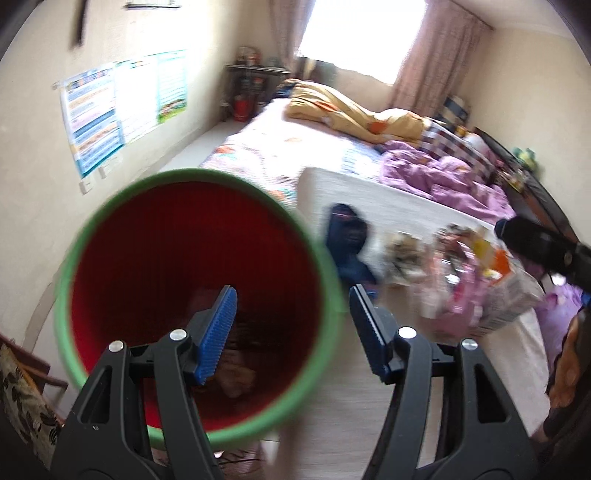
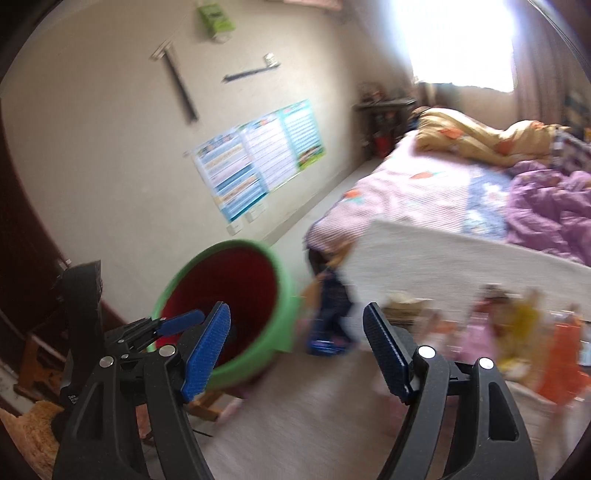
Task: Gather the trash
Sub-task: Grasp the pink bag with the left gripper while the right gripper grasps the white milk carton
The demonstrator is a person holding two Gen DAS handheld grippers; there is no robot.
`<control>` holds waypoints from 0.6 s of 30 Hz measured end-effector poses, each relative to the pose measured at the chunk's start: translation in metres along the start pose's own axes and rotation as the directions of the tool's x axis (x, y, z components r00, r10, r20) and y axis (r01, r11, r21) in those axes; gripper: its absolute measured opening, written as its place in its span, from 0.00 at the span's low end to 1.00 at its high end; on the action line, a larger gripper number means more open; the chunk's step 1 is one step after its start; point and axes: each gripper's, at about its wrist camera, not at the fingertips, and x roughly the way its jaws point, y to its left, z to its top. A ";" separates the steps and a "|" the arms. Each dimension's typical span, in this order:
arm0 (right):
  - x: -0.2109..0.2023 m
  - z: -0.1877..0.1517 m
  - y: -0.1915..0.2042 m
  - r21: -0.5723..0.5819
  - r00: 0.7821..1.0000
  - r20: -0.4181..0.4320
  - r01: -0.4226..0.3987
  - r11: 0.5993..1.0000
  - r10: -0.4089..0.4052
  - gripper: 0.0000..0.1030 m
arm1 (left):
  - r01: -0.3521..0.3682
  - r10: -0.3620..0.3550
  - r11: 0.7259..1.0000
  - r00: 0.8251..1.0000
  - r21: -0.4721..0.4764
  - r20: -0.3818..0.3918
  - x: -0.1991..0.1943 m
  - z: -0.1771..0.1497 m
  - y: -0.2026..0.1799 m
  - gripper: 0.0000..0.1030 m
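Rumpled bed [image 1: 332, 155] under window [image 1: 362, 33]; posters [image 2: 258, 155] on wall.

no writing can be read in either view. the wall posters [image 1: 122, 107] carry rows of print, but blur leaves the letters illegible. the green packet [image 2: 216, 16] hanging high on the wall bears a dark label too smeared to make out.

Smooth plastic bin [image 1: 195, 295], ribbed blue pads [image 1: 218, 332], crumpled cloth bedding [image 1: 443, 177]
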 end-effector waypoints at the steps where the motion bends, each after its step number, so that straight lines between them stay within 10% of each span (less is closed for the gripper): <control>1: -0.013 -0.002 -0.011 0.009 0.999 0.016 0.029 1.000 -0.029 0.70 | 0.016 -0.016 1.000 1.000 0.011 -0.004 0.002 0.000 -0.011 0.59; 9: -0.074 -0.045 -0.096 0.111 0.982 0.010 0.185 0.977 -0.187 0.72 | 0.148 -0.143 0.981 0.989 0.129 -0.047 0.030 -0.007 -0.108 0.59; 18: -0.070 -0.081 -0.144 0.118 0.986 -0.097 0.149 0.982 -0.138 0.72 | 0.155 -0.127 0.966 0.982 0.209 -0.138 0.076 -0.015 -0.167 0.50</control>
